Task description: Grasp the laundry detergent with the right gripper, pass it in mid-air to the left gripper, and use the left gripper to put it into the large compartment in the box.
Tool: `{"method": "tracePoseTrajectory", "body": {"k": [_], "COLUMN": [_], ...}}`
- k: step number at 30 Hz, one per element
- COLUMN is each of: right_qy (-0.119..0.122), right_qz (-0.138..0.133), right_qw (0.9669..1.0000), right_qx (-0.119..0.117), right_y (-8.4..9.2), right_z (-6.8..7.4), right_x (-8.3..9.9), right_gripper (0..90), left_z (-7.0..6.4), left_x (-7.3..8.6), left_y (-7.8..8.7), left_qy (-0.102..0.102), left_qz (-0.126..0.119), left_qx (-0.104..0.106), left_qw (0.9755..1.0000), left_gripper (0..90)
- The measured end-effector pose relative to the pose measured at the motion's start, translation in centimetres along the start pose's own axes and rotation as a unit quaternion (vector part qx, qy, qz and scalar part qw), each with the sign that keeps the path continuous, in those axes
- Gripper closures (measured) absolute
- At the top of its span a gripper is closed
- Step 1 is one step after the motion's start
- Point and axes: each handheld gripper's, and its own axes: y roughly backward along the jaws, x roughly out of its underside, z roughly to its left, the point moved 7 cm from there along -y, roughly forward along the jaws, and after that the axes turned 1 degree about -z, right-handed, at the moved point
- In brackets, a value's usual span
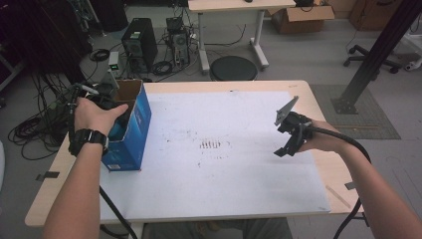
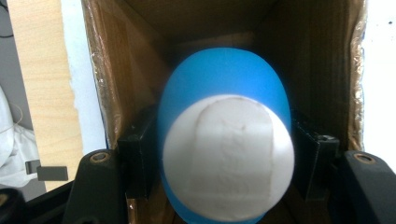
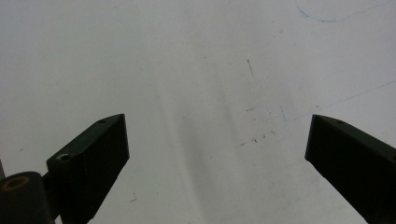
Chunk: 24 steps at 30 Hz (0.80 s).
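Left gripper [image 2: 224, 154]: reached into the open top of a blue cardboard box [image 1: 130, 130] at the left edge of the table [image 1: 318, 107], jaws pinching a blue egg-shaped object [image 2: 224, 93] from both sides; white round end [image 2: 229, 158] of that object turned toward the camera, a faint rounded rectangular outline on it, no readable writing. Brown inner walls [image 2: 121, 74] of the box around the object. Right gripper [image 3: 217, 158]: held above the white sheet [image 1: 214, 174] at the right side of the table, jaws spread wide, nothing between them, touching nothing. Small white print near the lower corner of the box's blue side, too small to read. Dark smudges [image 1: 211, 145] at the sheet's middle, illegible.
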Motion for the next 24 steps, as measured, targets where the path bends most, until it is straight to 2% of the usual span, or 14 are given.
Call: {"method": "tracePoseTrajectory", "body": {"k": [7, 10, 13, 16, 20, 24], "right_qy": [-0.002, -0.002, -0.003, -0.003, -0.002, -0.001], "right_qz": [-0.001, 0.002, 0.001, 0.002, -0.001, 0.0], "right_qw": [1.0, 1.0, 1.0, 1.0, 1.0, 1.0], "right_qx": [0.0, 0.0, 0.0, -0.001, -0.001, 0.0], "right_y": [0.1, 0.1, 0.1, 0.2, 0.4, 0.7], "right_z": [0.1, 0.1, 0.2, 0.2, 0.3, 0.5], "right_x": [0.2, 0.4, 0.5, 0.5, 0.4, 0.3], "right_gripper": [6.2, 6.2, 6.2, 6.2, 6.2, 6.2], "left_z": [-0.2, -0.2, -0.3, -0.5, -0.5, -0.6], "left_x": [0.1, 0.0, -0.1, -0.2, -0.3, -0.2], "left_y": [0.0, 0.2, 0.5, 1.1, 2.2, 3.5], "left_qy": [-0.003, 0.003, -0.001, -0.001, -0.011, -0.018], "left_qz": [0.005, -0.002, -0.003, -0.004, -0.01, -0.015], "left_qx": [0.003, 0.003, 0.005, 0.006, -0.007, -0.002], "left_qw": [1.0, 1.0, 1.0, 1.0, 0.9999, 0.9997], "left_gripper": [36.6, 31.6, 31.5, 30.0, 29.4, 27.5]}}
